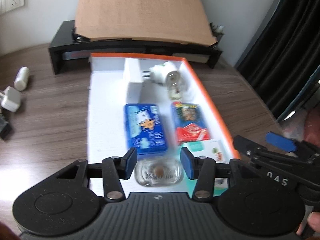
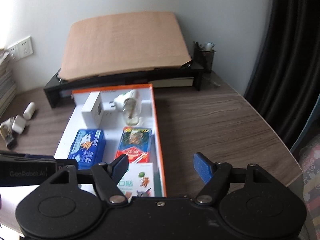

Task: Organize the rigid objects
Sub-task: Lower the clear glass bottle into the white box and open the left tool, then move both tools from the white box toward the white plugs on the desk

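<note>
A white tray with an orange rim (image 1: 212, 98) (image 2: 159, 132) lies on the wooden desk. In it are a white box (image 1: 133, 80) (image 2: 93, 108), a white plug with a clear bottle (image 1: 170, 78) (image 2: 128, 106), a blue box (image 1: 145, 128) (image 2: 88, 147), a red and blue card pack (image 1: 190, 123) (image 2: 135, 144) and a green and white packet (image 2: 140, 178). My left gripper (image 1: 159, 163) is open, its pads on either side of a clear glass bottle (image 1: 159, 173) lying at the tray's near end, apart from it. My right gripper (image 2: 161, 169) is open and empty over the tray's right rim.
A black monitor stand (image 1: 60, 50) (image 2: 52, 92) with a brown cardboard sheet (image 1: 140, 10) (image 2: 124, 44) stands behind the tray. A white bottle (image 1: 22, 78) (image 2: 29, 110) and a white charger (image 1: 11, 99) (image 2: 19, 124) lie at the left. A dark curtain (image 2: 290, 60) hangs at the right.
</note>
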Tool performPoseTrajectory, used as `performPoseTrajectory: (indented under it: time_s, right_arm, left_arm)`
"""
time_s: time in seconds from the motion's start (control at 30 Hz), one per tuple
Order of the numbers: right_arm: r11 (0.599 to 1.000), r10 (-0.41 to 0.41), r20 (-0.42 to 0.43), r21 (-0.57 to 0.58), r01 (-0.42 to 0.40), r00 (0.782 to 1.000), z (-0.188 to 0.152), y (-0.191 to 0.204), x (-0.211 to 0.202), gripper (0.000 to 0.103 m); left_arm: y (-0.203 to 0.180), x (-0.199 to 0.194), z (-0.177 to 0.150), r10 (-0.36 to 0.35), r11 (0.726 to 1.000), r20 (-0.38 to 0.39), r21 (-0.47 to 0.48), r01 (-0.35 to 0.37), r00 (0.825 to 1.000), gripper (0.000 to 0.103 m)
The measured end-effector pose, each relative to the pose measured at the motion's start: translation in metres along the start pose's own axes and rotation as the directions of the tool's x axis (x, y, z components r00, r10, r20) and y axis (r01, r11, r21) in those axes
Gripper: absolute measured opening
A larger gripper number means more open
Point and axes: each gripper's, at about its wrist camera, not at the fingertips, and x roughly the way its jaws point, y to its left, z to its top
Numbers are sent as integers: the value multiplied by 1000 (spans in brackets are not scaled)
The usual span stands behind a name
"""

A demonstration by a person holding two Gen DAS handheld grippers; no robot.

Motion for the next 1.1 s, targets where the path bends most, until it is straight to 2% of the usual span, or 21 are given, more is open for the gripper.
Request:
performPoseTrajectory:
  time_s: [0.07,0.4,0.57,0.87,1.1]
  right_arm:
    - [1000,0,0,8,0,1000,1,-1,0,86]
    - [999,35,6,-18,-35,999,4,15,1,86]
    - [995,85,13,-52,-85,996,10,35,2,86]
    - [971,196,3,-138,-194,981,23,89,10,86]
    - [949,251,-11,-194,-249,968,27,127,16,86]
  left_arm:
    - [-3,-2,1,-9,1000,11,6,9,1000,58]
    - [22,-9,3,77,995,35,-69,-74,996,61]
    - [38,-20,4,121,988,60,-105,-114,991,64]
    - [82,-44,5,226,960,103,-191,-203,969,68]
    - [124,-60,0,312,920,109,-281,-271,944,73]
